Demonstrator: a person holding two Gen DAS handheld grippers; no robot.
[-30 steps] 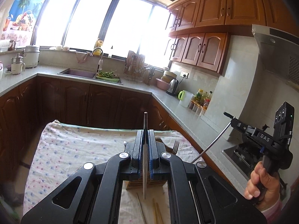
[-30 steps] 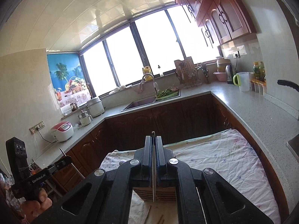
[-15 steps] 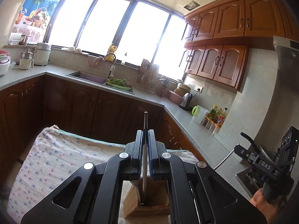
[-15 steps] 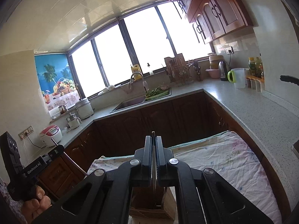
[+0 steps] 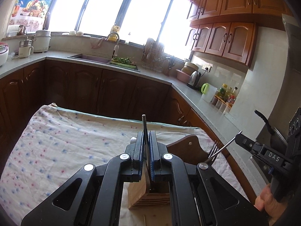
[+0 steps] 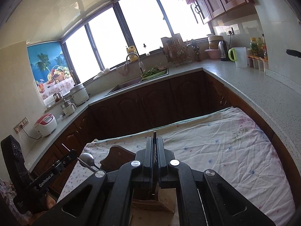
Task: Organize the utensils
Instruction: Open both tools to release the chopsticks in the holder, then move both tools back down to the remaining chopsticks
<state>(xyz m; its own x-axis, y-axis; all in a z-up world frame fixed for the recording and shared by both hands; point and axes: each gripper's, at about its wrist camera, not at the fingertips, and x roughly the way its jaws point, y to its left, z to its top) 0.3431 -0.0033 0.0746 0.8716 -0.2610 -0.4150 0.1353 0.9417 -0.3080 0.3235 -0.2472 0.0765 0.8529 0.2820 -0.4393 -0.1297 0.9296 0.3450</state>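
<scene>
We are looking into an L-shaped kitchen where daylight is pouring through a wide bank of windows, washing the panes out to white. A grey speckled counter is running under them and turning the corner along the right wall, with dark wood base cabinets standing below and reddish wall cabinets hanging above pale tiles. A sink is sitting in the counter beneath the windows. A tropical fruit poster is hanging at the left end, and a flowered cloth is covering the table in front.
</scene>
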